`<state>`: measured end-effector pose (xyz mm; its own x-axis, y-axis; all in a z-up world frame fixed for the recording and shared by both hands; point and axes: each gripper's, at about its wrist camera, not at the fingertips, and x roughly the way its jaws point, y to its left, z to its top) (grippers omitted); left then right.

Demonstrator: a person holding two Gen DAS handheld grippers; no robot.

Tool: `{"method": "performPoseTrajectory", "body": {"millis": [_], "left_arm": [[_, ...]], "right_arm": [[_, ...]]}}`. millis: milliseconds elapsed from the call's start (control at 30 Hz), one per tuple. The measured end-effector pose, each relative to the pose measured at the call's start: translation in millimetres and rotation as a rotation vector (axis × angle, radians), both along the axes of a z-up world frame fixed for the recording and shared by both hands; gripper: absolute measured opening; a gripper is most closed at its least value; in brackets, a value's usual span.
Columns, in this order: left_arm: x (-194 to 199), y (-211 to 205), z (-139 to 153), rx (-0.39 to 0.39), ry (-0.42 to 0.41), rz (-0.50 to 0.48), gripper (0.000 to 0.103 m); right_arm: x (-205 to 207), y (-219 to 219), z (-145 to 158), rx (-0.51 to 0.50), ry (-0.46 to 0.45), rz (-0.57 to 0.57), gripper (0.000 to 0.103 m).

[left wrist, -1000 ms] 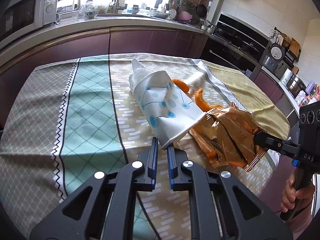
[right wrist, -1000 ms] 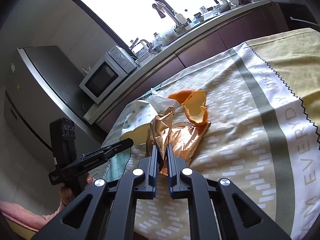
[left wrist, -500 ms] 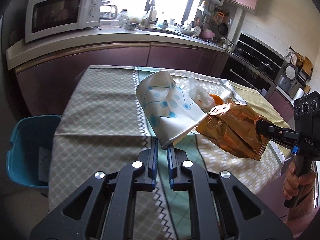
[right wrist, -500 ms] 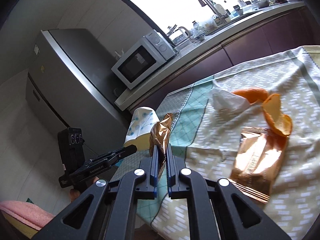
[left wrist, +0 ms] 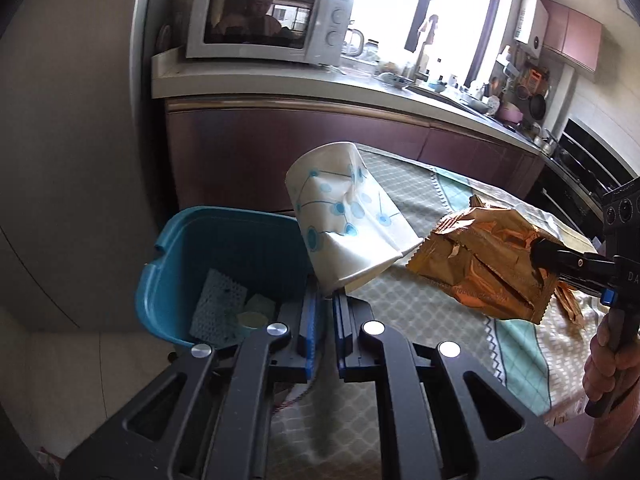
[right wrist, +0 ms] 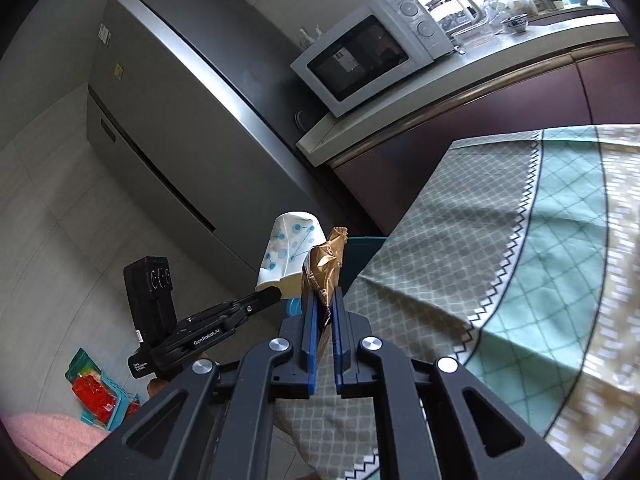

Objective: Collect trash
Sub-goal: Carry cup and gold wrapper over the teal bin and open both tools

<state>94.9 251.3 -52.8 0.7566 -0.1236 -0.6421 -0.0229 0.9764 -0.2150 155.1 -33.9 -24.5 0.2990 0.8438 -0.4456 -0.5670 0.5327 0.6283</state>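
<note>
From the left wrist: a second ago this camera looked across the middle of the bench, with orange peel and a tissue lying behind the held trash. Now the view has swung to the bench's end, and the blue bin on the floor fills the lower left. That puts the carry close to its finish. The left gripper has its fingers clamped on the rim of the crumpled paper cup, which hangs partly over the bin's near wall and partly over the bench's edge. Further right, the right gripper pinches the gold wrapper, which is above the tablecloth, not above the bin. The bin already holds a mesh cloth and some pale scraps. A microwave sits on the kitchen worktop behind.

From the right wrist: the peel and a second wrapper seen half a second ago have slid out of view, so they remain to be fetched. The fingers are closed tight on the wrapper's lower edge, with the paper cup just beside it on the left. Only a sliver of the bin's rim shows past them, beyond the bench's corner. The cup and left gripper sit between the wrapper and the bin, so I judge the cup should drop first. A fridge stands close behind.
</note>
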Motion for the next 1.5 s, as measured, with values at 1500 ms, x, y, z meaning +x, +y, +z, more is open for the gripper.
{"method": "performPoseTrajectory", "body": {"millis": [1500], "left_arm": [[81, 48, -99, 0.045, 0.186, 0.131, 0.023]], "right_arm": [[65, 112, -54, -0.199, 0.073, 0.012, 0.03]]}}
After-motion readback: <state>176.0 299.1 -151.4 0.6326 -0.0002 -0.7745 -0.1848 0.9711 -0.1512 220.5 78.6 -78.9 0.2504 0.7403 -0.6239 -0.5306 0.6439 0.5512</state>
